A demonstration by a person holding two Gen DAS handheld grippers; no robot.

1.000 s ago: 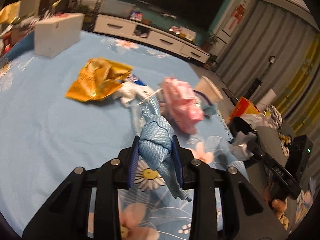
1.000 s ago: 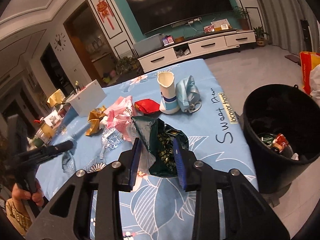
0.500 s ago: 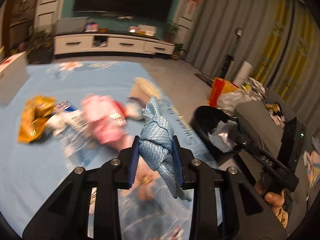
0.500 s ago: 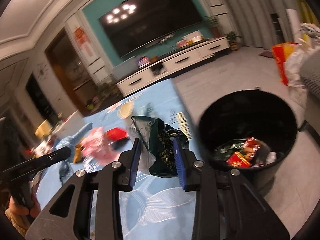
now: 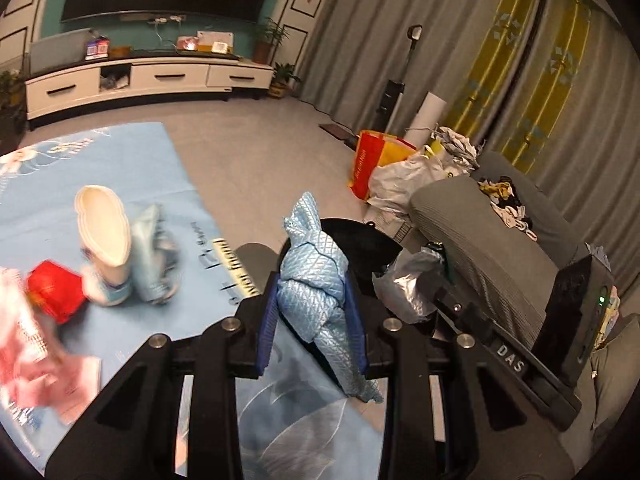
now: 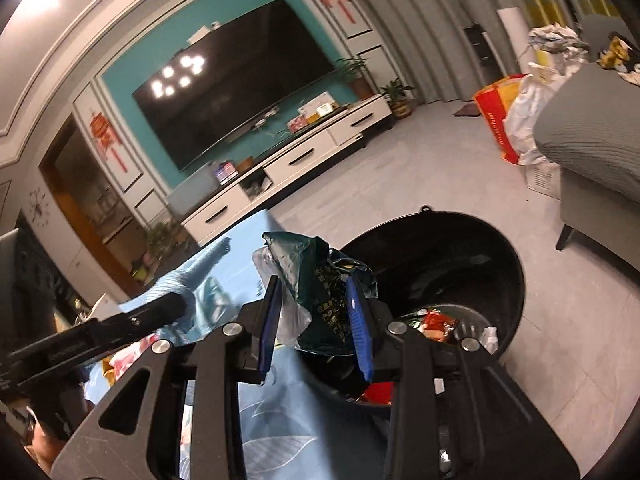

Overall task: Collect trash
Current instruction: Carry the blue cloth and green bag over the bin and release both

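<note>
Trash is split between two grips, both referenced to the black bin (image 6: 460, 264). Left gripper (image 5: 312, 320): jaws narrowed and clamped on a crumpled light-blue quilted wrapper (image 5: 312, 276), held near the bin's rim, short of the opening. Right gripper (image 6: 316, 320): jaws likewise pinched on a dark green foil bag (image 6: 320, 280), held at the bin's near rim above discarded wrappers inside. Both positions suit a drop. Beside the bin, the blue tablecloth (image 5: 120, 160) carries a white paper cup (image 5: 104, 224) and a red wrapper (image 5: 56, 296).
</note>
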